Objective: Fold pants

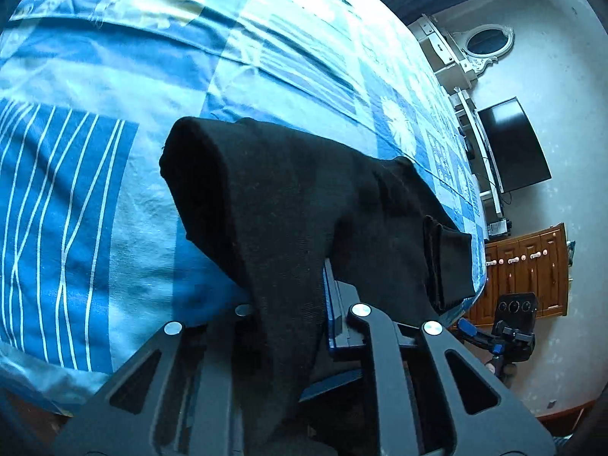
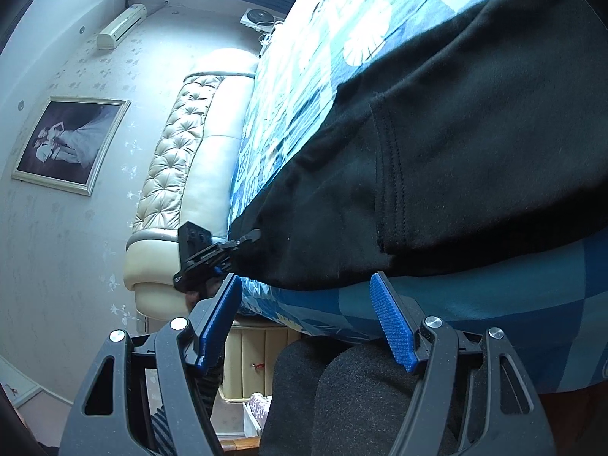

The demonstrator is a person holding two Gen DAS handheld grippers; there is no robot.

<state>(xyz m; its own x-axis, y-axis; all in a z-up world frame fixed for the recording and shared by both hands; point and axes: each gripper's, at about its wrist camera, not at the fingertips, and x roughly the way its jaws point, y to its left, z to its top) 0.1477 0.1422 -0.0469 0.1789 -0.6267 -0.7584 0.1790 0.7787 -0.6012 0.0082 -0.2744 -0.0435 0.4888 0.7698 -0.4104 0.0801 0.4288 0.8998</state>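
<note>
Left wrist view shows the left gripper [image 1: 292, 326] clamped on a fold of the black pants [image 1: 288, 205], which drape over and between its fingers and run away from it across the blue patterned bedsheet [image 1: 95, 197]. The cloth's long axis runs from this grip toward the right edge of the bed, where a cuffed end [image 1: 448, 262] hangs near the right gripper [image 1: 505, 338], seen small beyond the bed's edge.

From the right wrist view, the right gripper [image 2: 307, 319] stands wide apart and holds nothing. The pants [image 2: 437, 159] lie just ahead of its blue fingertips [image 2: 391, 323], not touching that I can tell. The left gripper [image 2: 228, 250] pinches the far corner of the same edge. My judgement: the free right gripper is nearer the loose hem and only needs to go forward to take it.
</note>
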